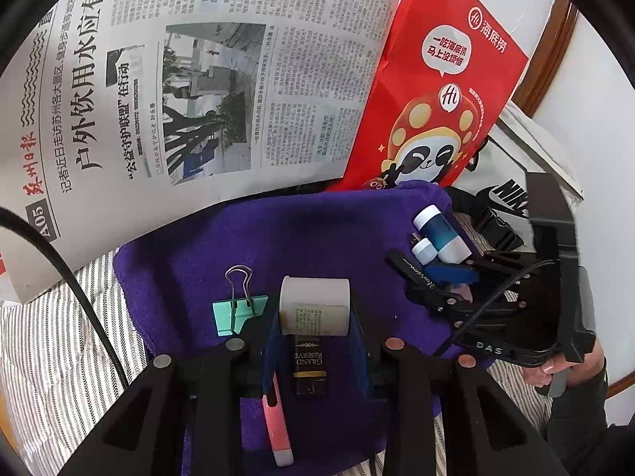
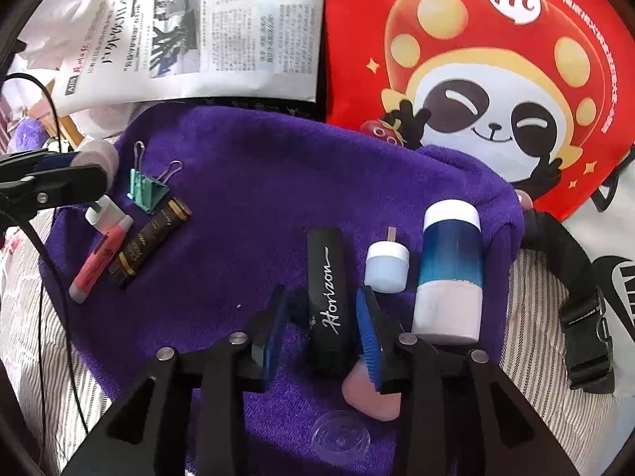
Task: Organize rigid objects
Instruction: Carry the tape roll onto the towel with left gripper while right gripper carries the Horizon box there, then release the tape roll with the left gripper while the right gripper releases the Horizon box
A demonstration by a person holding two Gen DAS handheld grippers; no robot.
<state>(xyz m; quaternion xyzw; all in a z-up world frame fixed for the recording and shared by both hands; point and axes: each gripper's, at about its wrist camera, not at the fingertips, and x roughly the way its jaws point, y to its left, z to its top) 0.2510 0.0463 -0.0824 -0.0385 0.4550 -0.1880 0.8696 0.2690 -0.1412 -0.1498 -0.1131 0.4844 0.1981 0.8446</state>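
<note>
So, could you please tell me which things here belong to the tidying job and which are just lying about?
Job:
white roll in the left tool
black stapler between the right tool pads
green binder clip
pink marker
black-and-gold box
small jar
blue bottle

Lying about:
newspaper
red bag
purple towel
black buckle strap

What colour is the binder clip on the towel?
Mint green body with silver wire handles; the binder clip shows best in the right wrist view.

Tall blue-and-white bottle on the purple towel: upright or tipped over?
Tipped over. The tall blue-and-white bottle lies on its side on the purple towel, cap pointing away.
</note>
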